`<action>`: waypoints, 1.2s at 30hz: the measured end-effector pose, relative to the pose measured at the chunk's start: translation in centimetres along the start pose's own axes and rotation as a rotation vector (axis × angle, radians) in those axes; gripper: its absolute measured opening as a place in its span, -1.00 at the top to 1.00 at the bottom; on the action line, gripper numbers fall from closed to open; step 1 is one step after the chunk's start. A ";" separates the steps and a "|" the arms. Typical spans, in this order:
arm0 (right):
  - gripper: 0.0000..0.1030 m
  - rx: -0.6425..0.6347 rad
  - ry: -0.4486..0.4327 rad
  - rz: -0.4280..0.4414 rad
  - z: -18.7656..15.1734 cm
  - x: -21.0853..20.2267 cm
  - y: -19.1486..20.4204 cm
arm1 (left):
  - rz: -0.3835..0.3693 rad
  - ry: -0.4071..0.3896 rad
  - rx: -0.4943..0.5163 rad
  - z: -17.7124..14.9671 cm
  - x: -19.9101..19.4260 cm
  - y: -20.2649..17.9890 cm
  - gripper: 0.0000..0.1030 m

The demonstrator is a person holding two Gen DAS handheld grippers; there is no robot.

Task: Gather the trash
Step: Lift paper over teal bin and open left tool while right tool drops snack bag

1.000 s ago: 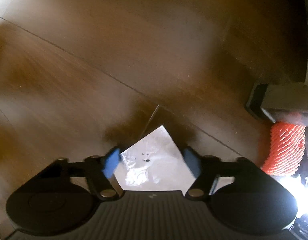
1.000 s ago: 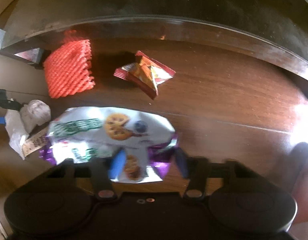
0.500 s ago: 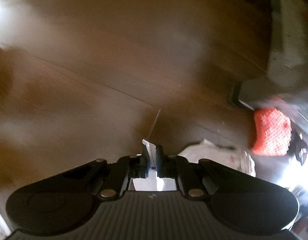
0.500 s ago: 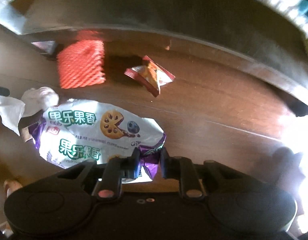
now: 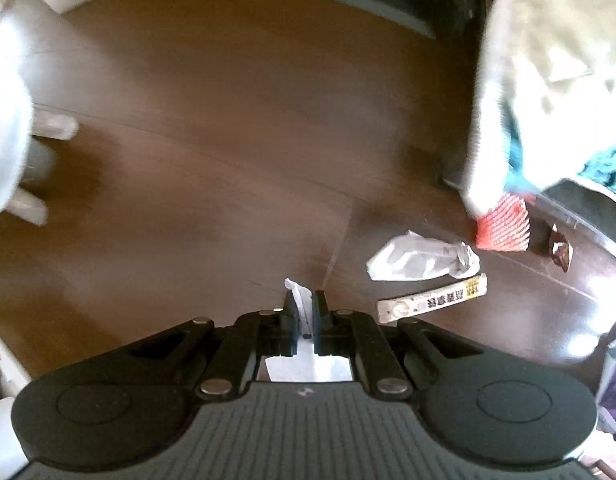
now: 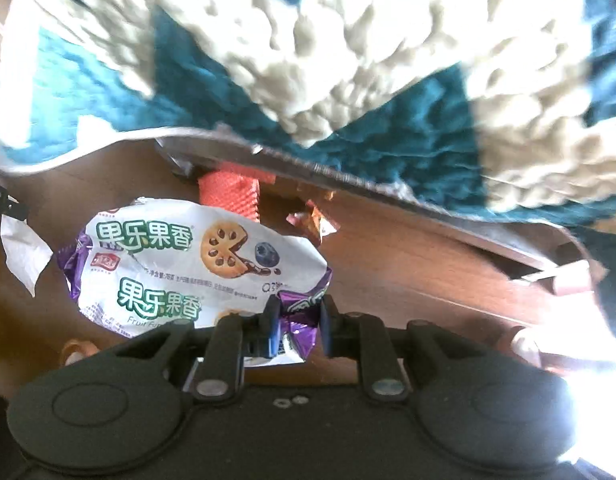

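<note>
My left gripper (image 5: 305, 307) is shut on a thin clear plastic wrapper (image 5: 300, 298) and holds it well above the dark wooden floor. Below and to the right lie a crumpled white tissue (image 5: 422, 258), a beige stick wrapper (image 5: 432, 300) and a red foam net (image 5: 504, 226). My right gripper (image 6: 296, 312) is shut on the purple end of a white cookie bag (image 6: 195, 264), which hangs out to the left of the fingers. The left gripper's clear wrapper (image 6: 23, 254) shows at the left edge of the right wrist view. A small orange snack packet (image 6: 314, 220) lies on the floor beyond.
A cream and teal knitted blanket (image 6: 348, 60) drapes over a sofa edge (image 6: 388, 188) above the floor trash. White furniture legs (image 5: 27, 204) stand at the left. A small dark wrapper (image 5: 560, 246) lies by the sofa base.
Both grippers closed on their items, the left on the clear wrapper and the right on the cookie bag, then rose high off the floor with them. More of the room and blanket has come into view.
</note>
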State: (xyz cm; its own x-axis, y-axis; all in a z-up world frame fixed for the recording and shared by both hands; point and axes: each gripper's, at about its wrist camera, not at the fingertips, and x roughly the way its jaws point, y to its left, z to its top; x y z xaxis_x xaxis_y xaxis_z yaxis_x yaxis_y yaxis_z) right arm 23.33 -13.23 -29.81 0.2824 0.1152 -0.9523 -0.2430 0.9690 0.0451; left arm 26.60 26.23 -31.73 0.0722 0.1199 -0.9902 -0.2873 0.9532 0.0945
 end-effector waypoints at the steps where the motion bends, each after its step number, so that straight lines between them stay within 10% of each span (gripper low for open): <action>1: 0.65 0.005 -0.017 -0.002 -0.3 -1.2 0.0 | 0.002 -0.026 -0.004 -0.1 -1.2 0.2 0.88; 22: 0.66 0.008 -0.541 -0.072 -1.6 -27.8 -4.1 | -0.195 -0.674 0.187 -2.3 -36.1 -9.3 0.87; 36: 0.66 -0.029 -0.799 -0.279 7.6 -40.5 -7.0 | -0.161 -0.945 0.349 -0.7 -51.2 -20.1 0.87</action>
State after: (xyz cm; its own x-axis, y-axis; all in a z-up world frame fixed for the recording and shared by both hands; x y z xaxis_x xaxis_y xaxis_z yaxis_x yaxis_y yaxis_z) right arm 20.67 -22.99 10.72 0.9039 0.0031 -0.4277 -0.0878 0.9800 -0.1785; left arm 27.99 0.77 16.97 0.8535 0.0093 -0.5210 0.0756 0.9871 0.1414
